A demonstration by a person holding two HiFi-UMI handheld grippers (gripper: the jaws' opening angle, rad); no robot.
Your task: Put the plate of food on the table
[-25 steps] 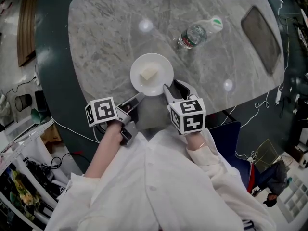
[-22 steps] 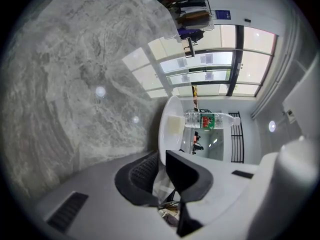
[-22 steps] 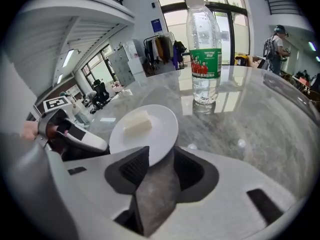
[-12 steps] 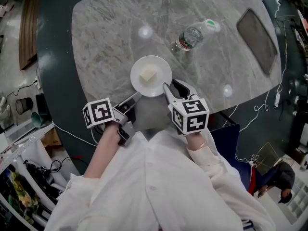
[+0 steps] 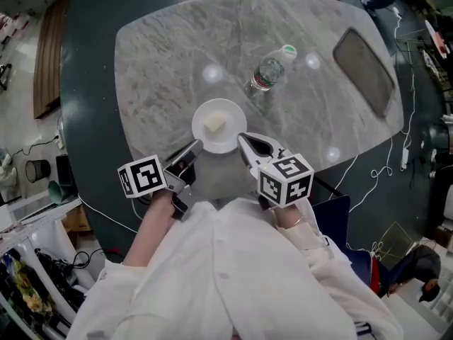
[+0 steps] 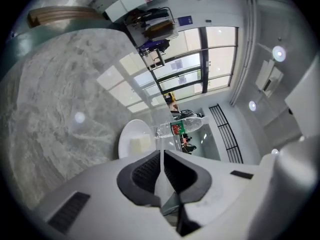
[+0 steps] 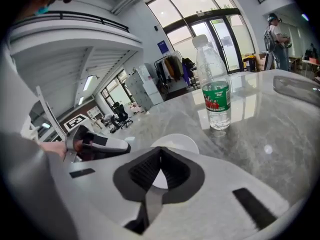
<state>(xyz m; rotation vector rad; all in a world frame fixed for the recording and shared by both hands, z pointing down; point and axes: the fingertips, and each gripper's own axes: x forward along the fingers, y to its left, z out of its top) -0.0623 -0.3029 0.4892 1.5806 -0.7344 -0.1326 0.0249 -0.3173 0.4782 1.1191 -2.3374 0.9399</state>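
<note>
- The plate (image 5: 231, 142), with a pale block of food (image 5: 214, 123) on it, was found resting flat on the marble table (image 5: 163, 62). It lay close to the near edge and short of the upright water bottle (image 5: 270, 68).
- The jaws of the right gripper (image 5: 243, 139) had just been closed. One second earlier they were spread wide at the plate's near rim, and now they were pressed together with nothing between them.
- The jaws of the left gripper (image 5: 195, 146) were likewise seen together and empty in the left gripper view.
- Compared with the earlier head views, both grippers were raised and drawn slightly back. In each gripper view the plate appeared beyond the closed tips, not between them.
- No shift of the plate relative to the bottle was noted across the three head views.
- The plate was therefore judged to be released and the placement complete, with only withdrawal of the grippers outstanding.
- The closed tips were left just beside the rim. A careless retreat was judged capable of nudging the plate toward the table edge.
</note>
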